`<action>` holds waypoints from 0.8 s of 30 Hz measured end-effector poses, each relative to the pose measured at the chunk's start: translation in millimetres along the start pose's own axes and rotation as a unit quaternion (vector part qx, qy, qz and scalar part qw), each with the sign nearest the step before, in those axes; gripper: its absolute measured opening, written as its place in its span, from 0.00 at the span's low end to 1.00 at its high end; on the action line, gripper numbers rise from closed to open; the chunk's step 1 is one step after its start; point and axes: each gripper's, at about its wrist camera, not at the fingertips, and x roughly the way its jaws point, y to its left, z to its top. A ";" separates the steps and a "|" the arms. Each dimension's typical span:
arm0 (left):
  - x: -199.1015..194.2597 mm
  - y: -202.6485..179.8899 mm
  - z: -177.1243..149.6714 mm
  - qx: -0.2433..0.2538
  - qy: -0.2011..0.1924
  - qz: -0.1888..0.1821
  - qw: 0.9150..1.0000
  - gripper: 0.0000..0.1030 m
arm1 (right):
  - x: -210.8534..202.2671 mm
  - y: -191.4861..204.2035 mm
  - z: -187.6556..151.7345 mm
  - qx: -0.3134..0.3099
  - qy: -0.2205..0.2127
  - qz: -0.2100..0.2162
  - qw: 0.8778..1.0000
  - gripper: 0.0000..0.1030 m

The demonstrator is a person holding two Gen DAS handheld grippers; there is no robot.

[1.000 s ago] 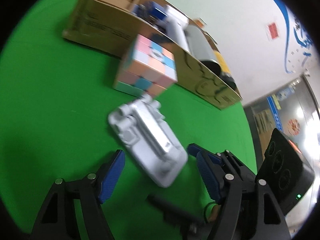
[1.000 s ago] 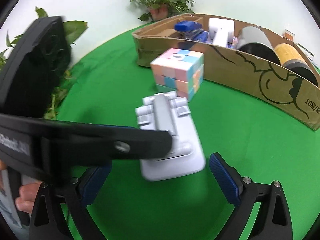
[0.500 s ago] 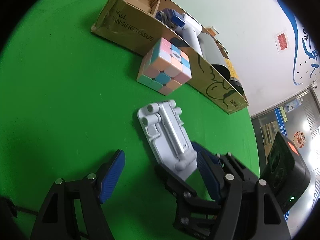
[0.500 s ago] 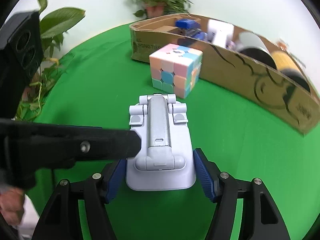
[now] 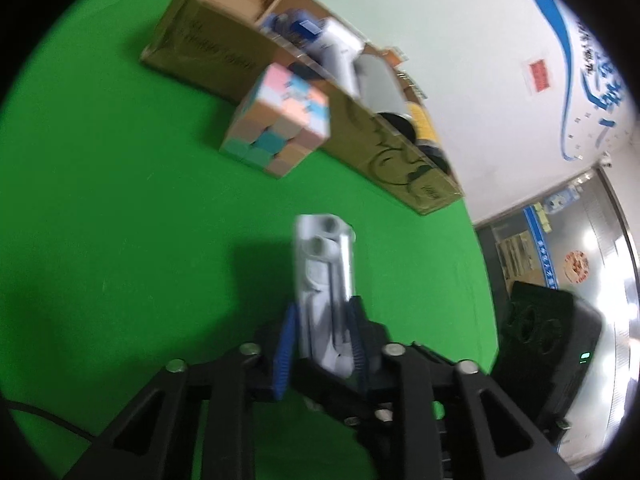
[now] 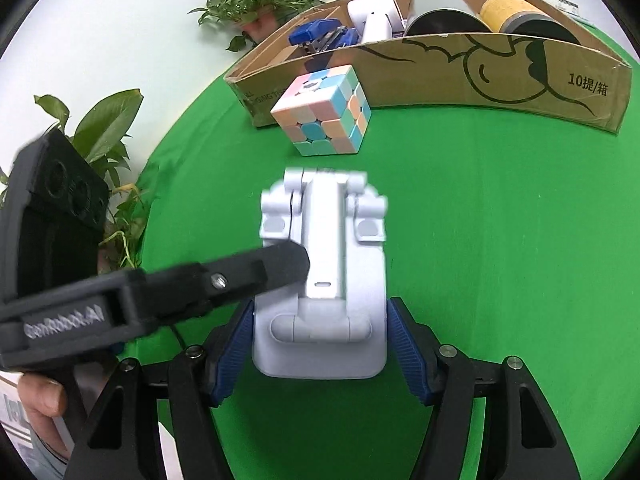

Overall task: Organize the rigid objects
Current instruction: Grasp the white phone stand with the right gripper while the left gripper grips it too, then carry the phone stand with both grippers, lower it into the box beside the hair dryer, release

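Both grippers hold the grey phone stand point(image 6: 322, 280) above the green worktop point(image 6: 480, 240): the left gripper point(image 5: 322, 344) has just snapped its jaws nearly closed on its thin edge, the right gripper point(image 6: 320, 344) squeezes its wide base, near the cube point(image 6: 324, 110).

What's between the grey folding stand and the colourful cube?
Only bare green cloth. In the right wrist view a strip of it separates the phone stand from the cube; nothing lies there.
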 end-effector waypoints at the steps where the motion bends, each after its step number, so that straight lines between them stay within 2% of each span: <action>1: -1.1 -5.8 0.6 0.013 0.001 0.006 1.000 0.12 | -1.3 1.0 -0.4 -0.001 -0.001 0.000 1.000 0.62; 3: -0.4 -14.1 1.6 0.026 -0.003 0.012 1.000 0.12 | -4.5 1.6 -0.5 0.000 -0.008 0.000 1.000 0.61; 11: -22.2 -34.5 15.0 0.053 -0.037 -0.006 0.998 0.12 | -33.9 14.9 10.7 -0.030 -0.066 -0.020 0.997 0.61; 19: -48.1 -76.8 59.9 0.118 -0.078 -0.022 0.990 0.13 | -82.3 34.2 55.3 -0.059 -0.138 -0.044 0.988 0.61; 24: -51.9 -88.8 93.7 0.138 -0.091 -0.008 0.986 0.13 | -91.7 38.6 91.0 -0.061 -0.152 -0.043 0.986 0.61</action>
